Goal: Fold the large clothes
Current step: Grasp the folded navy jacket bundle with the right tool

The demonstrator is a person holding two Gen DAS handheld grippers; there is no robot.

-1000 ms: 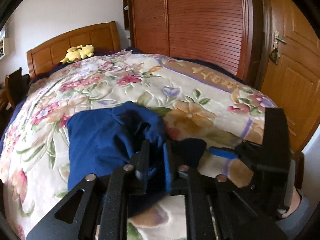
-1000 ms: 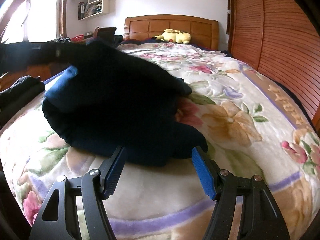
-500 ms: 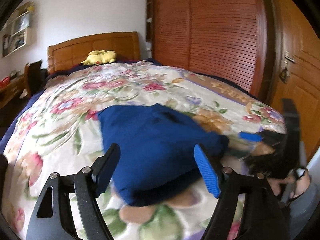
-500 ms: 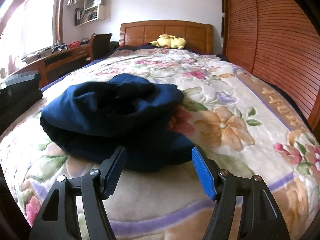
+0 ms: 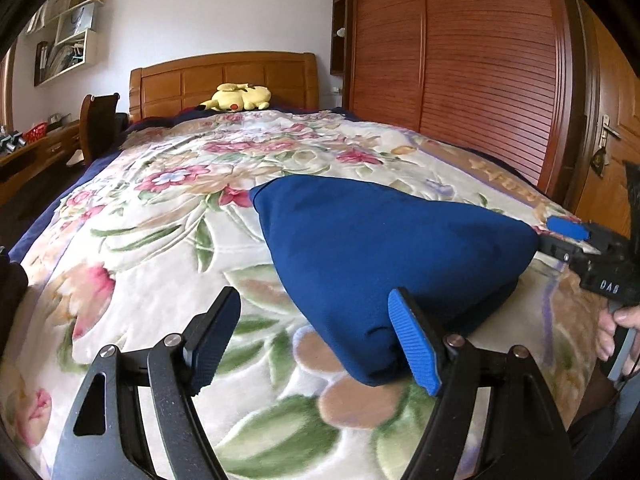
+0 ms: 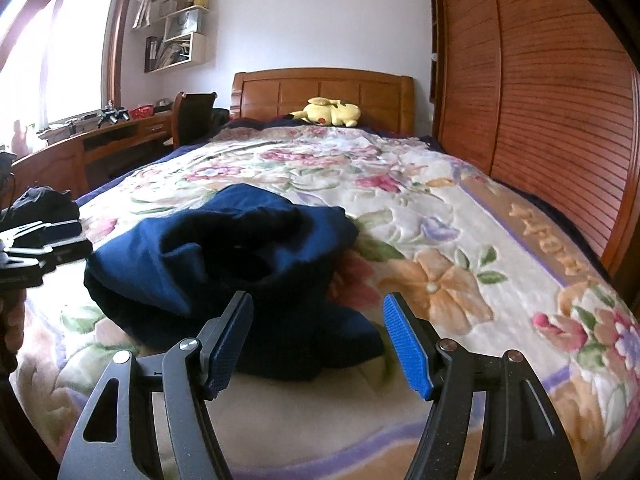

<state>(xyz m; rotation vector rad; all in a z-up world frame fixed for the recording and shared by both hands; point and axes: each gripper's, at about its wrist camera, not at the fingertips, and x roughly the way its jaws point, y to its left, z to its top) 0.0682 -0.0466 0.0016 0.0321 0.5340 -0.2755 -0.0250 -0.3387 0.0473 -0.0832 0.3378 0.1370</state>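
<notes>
Near the foot edge of the floral bedspread (image 5: 168,248) lies a bunched blue garment (image 5: 380,248); left gripper (image 5: 316,344) and right gripper (image 6: 318,338) both gape wide, holding nothing.

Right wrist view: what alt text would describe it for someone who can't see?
A crumpled dark blue garment lies on a floral blanket, just beyond the open right gripper, which holds nothing. A yellow plush toy rests by the wooden headboard.

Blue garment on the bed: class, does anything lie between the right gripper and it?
Nothing visible does. The right gripper is open just short of the blue garment, with only bare floral blanket between them.
</notes>
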